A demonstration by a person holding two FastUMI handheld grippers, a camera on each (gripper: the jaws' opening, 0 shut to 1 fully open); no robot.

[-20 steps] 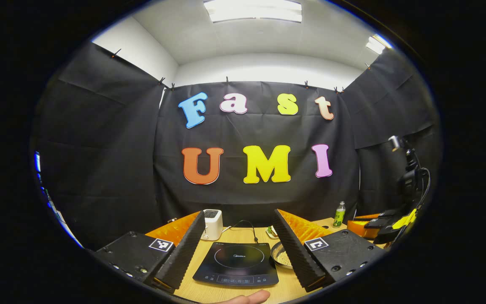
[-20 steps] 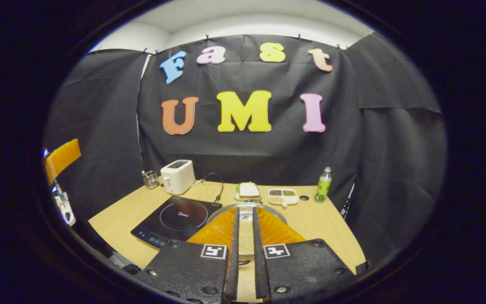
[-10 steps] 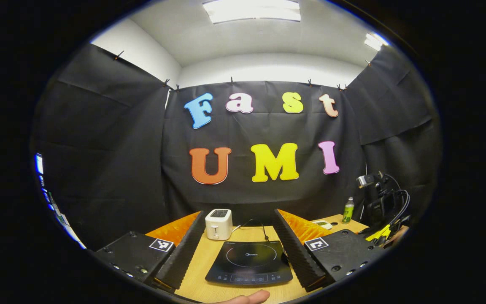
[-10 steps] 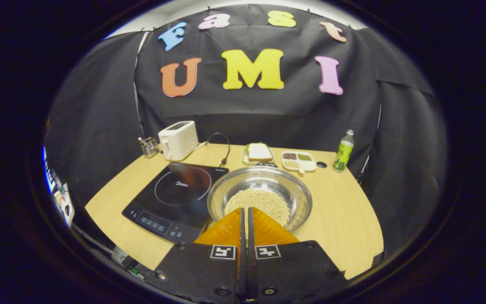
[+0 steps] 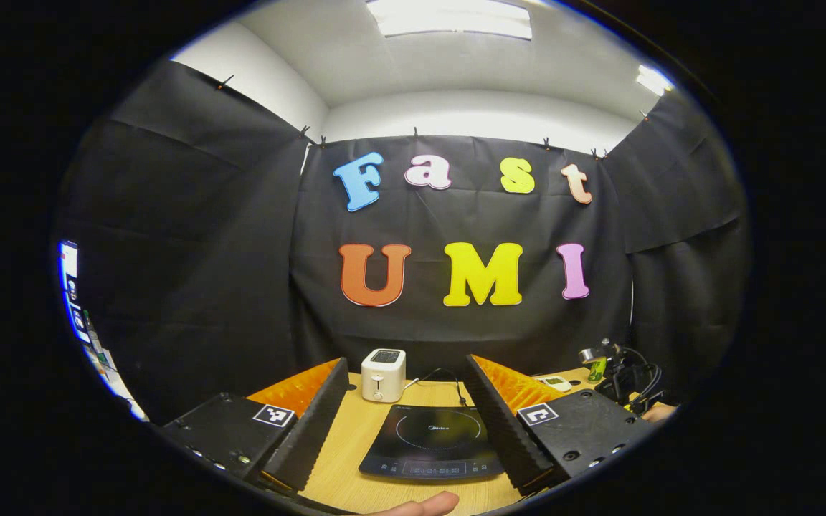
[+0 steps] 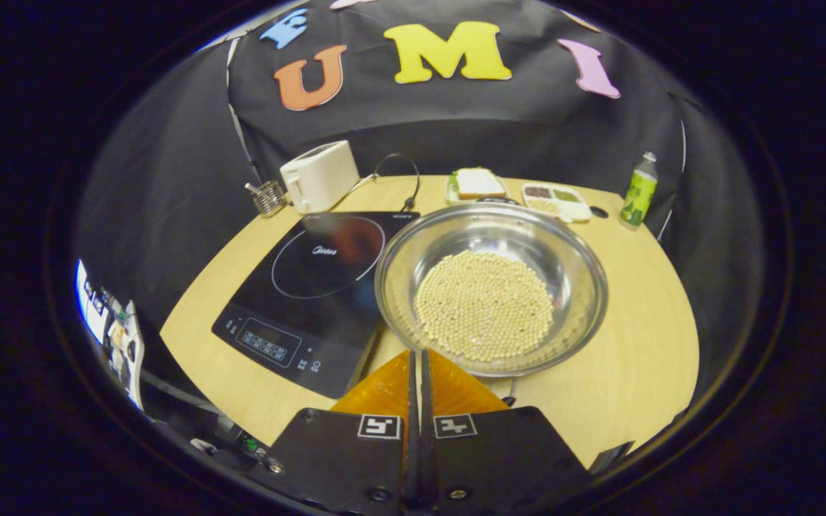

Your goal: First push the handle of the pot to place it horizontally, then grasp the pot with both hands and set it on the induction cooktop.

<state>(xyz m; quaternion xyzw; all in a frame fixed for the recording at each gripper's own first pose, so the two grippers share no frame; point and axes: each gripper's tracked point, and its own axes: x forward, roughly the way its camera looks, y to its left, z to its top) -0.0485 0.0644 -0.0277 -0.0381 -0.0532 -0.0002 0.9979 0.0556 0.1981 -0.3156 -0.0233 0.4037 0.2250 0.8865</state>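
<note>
Over the last second the right gripper [image 6: 416,358] has risen and tipped down, so the pot [image 6: 492,287] now lies whole below it, where before its closed fingers sat low against the pot's near side. Its fingers are pressed together with nothing between them. The left gripper [image 5: 406,423] has swung a little to one side; its fingers stand wide apart and empty, framing the induction cooktop [image 5: 433,451].

The pot rests on the desk [image 6: 642,344], its rim just beside the cooktop's right edge, not yet on it. I cannot make out its handle, so whether the push is finished is unclear; my guess is the two-handed lift comes next.

Counted: one pot holding many pale beans [image 6: 485,304], one cooktop, one toaster [image 6: 318,175] near the far left corner, and along the far edge one sandwich plate [image 6: 477,184], one divided tray [image 6: 556,201] and one green bottle [image 6: 639,190].
</note>
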